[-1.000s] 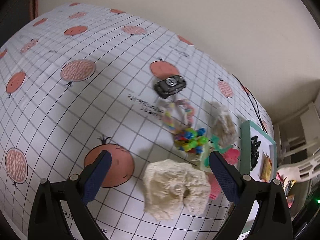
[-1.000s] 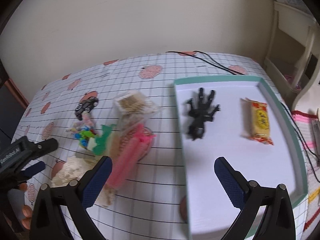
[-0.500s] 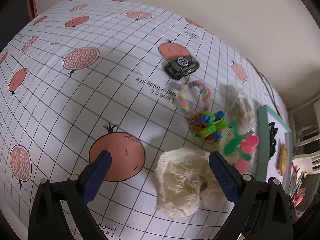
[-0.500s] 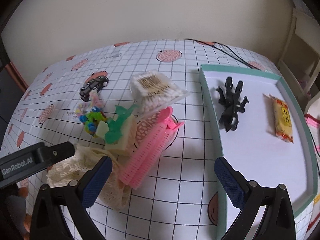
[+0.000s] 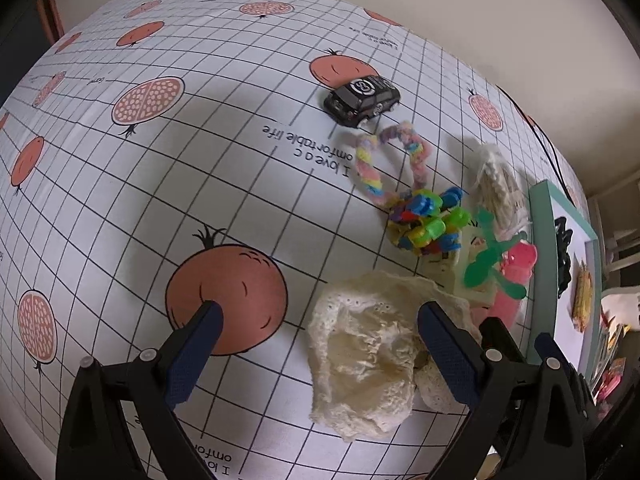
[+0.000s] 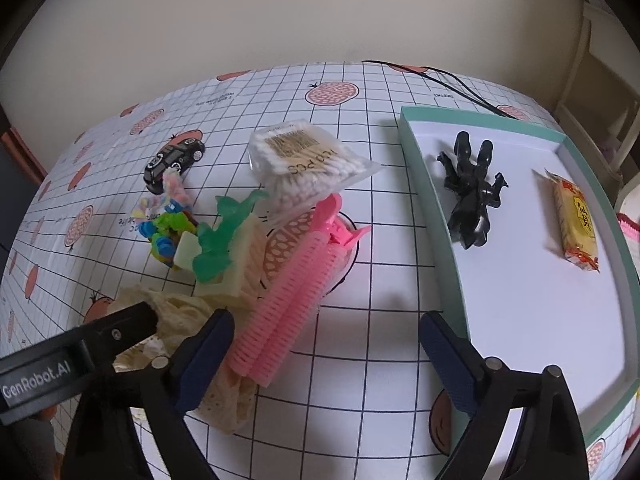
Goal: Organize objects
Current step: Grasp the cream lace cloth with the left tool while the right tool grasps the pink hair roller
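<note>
A pile lies on the pomegranate-print tablecloth: a cream lace cloth (image 5: 360, 360), a pink ridged hair roller (image 6: 296, 292), a bag of cotton swabs (image 6: 304, 164), a green plastic piece (image 6: 218, 236), a bright bead cluster (image 5: 428, 224), a pastel fuzzy loop (image 5: 384, 160) and a black toy car (image 5: 362, 98). My left gripper (image 5: 320, 344) is open just above the lace cloth, which sits by its right finger. My right gripper (image 6: 326, 356) has its jaws closing; the roller's near end lies beside its left finger, untouched.
A white tray with a teal rim (image 6: 440, 208) at the right holds a black claw clip (image 6: 470, 192) and a yellow snack packet (image 6: 576, 224). A black cable (image 6: 452, 80) runs along the table's far edge. The left gripper's black housing (image 6: 60, 364) crowds the lower left.
Both grippers have come down toward the pile. The right view swung left from the tray to the pink roller, and its jaws narrowed a little. The lace cloth now sits between the left fingers.
</note>
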{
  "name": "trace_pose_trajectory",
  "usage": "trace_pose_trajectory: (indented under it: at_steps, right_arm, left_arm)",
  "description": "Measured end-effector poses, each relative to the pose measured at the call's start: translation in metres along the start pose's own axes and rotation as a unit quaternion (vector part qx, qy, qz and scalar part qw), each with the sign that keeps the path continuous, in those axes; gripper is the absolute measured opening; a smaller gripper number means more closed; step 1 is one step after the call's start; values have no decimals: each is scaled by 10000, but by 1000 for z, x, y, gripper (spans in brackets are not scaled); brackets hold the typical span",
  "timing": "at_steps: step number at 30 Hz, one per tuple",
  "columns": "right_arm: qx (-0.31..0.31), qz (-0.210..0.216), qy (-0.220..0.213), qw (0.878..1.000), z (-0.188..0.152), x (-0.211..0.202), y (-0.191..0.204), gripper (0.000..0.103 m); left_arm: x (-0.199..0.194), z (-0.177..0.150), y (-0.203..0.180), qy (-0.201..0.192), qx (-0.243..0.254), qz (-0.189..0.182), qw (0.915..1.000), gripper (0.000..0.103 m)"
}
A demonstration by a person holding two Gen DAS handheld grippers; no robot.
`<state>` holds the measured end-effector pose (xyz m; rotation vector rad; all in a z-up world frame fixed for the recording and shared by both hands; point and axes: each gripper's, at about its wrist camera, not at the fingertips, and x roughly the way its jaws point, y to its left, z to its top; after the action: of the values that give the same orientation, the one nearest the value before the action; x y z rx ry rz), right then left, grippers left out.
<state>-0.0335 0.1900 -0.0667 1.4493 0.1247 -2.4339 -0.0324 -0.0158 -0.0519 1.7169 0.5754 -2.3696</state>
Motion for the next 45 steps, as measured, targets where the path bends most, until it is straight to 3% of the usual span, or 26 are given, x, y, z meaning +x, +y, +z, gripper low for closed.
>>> trace_pose_trajectory:
  at_steps: [6,16,28,30,33,41,45]
  right_arm:
    - [-40,-95,5,9999,1,1,-4,77]
    - [9,125,19,9999,2,-1,-5,54]
    - [-20,286,150,9995,-1,4,-2,50]
    - [-50,338,174,9993,-1,5,-1,44]
    - [-176,304,202,9992,-2,5,3,37]
    - [-313,334,253,9986,-2,4,4,34]
    - [-284,393,285,9984,-3,3,1,32]
  left_arm:
    - [0,-3,-1,20,85,68,9999,98]
    - [5,-7,-5,169,10,109,9998,98]
    - [2,-11,-4,224,-25,133,9997,97]
    - [1,-13,-2,232,-21,141,9996,96]
    - [-1,-15,-3,225,-7,130,9997,91]
    - [-2,-18,-23,121,347,-1,9993,51]
    - [-6,-22,-27,86,448,-85,9989,38]
